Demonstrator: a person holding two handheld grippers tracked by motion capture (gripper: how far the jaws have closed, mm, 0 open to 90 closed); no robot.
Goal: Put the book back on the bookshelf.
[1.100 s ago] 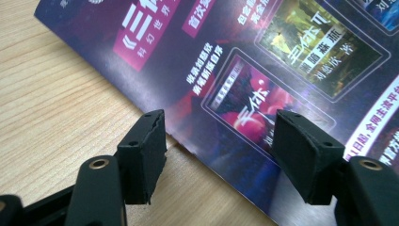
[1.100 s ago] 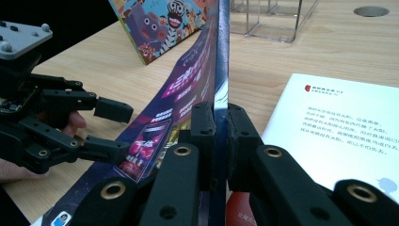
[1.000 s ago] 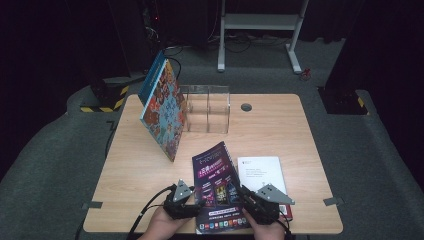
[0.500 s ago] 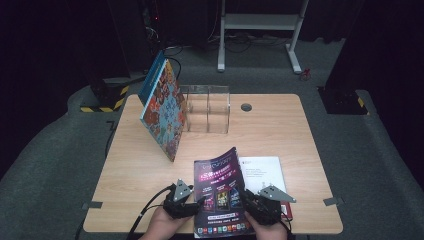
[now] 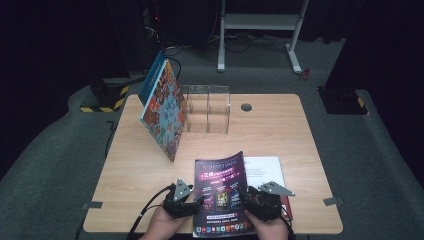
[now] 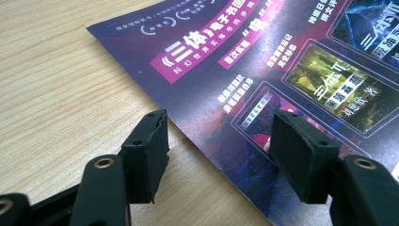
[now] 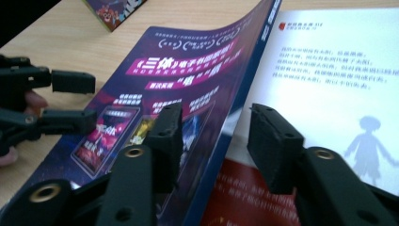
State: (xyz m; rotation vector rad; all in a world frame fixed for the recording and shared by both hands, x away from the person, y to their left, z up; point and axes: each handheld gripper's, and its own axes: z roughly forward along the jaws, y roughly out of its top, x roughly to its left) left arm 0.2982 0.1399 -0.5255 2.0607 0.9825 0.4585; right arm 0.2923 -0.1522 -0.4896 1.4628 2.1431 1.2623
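The right gripper [image 7: 214, 141], jaws just opening, straddles the raised edge of the purple book cover [image 7: 179, 89], its grip let go; the left gripper [image 6: 219, 146] waits unclenched over the cover's other edge on the table [image 5: 280, 130], ready to take over.

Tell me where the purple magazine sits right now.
In the high view the purple magazine lies at the table's near edge, between the left gripper and right gripper, overlapping the white-paged book.

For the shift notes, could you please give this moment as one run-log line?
left gripper: open at magazine edge | right gripper: jaws just opening, magazine spine between, unclamped | book: leaning on clear holder
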